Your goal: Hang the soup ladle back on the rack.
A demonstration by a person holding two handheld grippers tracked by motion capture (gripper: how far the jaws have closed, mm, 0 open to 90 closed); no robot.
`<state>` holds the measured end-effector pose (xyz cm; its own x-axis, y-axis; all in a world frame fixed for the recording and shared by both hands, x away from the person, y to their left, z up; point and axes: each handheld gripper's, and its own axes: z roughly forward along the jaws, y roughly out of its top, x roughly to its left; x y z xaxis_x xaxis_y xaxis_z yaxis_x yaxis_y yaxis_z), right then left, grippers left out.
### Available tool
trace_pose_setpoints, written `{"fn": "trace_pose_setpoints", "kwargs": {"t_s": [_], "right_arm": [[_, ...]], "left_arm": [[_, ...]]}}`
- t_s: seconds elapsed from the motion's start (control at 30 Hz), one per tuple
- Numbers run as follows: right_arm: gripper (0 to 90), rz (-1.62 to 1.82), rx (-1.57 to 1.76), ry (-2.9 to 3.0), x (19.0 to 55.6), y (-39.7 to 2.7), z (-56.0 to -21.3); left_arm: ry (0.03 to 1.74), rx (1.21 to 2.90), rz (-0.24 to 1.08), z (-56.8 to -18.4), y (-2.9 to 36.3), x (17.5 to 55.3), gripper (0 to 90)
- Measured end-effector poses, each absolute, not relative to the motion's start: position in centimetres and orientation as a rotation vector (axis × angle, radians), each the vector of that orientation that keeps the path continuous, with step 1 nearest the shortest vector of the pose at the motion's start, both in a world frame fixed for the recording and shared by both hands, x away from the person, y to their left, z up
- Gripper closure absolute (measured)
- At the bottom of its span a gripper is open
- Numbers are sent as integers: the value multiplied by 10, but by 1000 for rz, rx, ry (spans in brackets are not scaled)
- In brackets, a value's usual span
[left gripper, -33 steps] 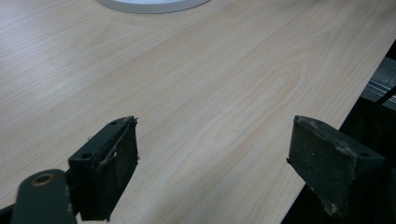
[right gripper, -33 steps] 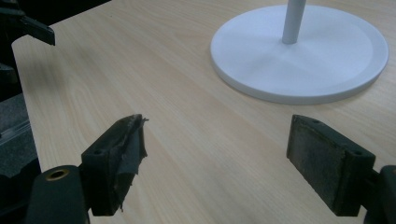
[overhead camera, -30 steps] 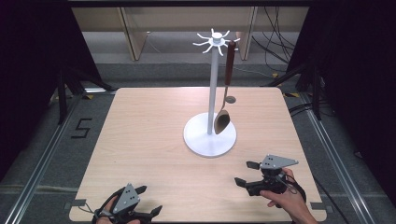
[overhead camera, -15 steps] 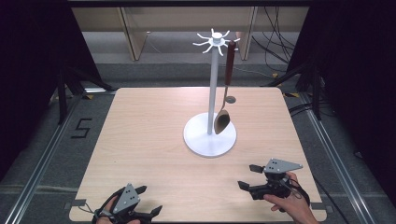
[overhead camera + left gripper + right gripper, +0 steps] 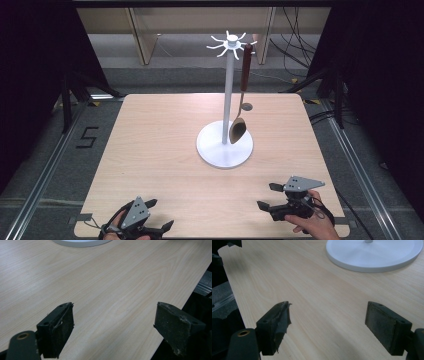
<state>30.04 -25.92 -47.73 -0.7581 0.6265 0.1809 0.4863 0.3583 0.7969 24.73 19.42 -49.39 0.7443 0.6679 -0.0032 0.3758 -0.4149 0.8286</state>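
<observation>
A white stand [image 5: 228, 90] with a round base [image 5: 224, 146] and hooked top rises at the middle of the wooden table [image 5: 165, 150]. A wooden spoon [image 5: 241, 100] hangs from one of its hooks, bowl down, just above the base. My left gripper [image 5: 159, 215] rests at the table's front left edge, open and empty. My right gripper [image 5: 267, 196] sits near the front right edge, also open with nothing between its jaws. The stand's base [image 5: 374, 255] lies ahead in the right gripper view, and its rim [image 5: 80, 242] peeks in at the top of the left gripper view.
Dark curtains flank the table on both sides. Cables [image 5: 300, 30] trail on the floor behind it, by wooden furniture legs [image 5: 140, 35]. A floor marking "5" [image 5: 87, 136] lies to the left. Bare tabletop stretches between both grippers and the stand.
My right gripper has drawn back toward the front edge of the table. The left gripper, stand and spoon have stayed put.
</observation>
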Motion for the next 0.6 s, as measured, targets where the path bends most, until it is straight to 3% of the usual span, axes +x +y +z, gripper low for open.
{"fn": "trace_pose_setpoints", "kwargs": {"t_s": [0.6], "right_arm": [[207, 1295, 1000, 2486, 288, -266, -484]], "left_arm": [[785, 2052, 416, -494, 194, 247, 151]]}}
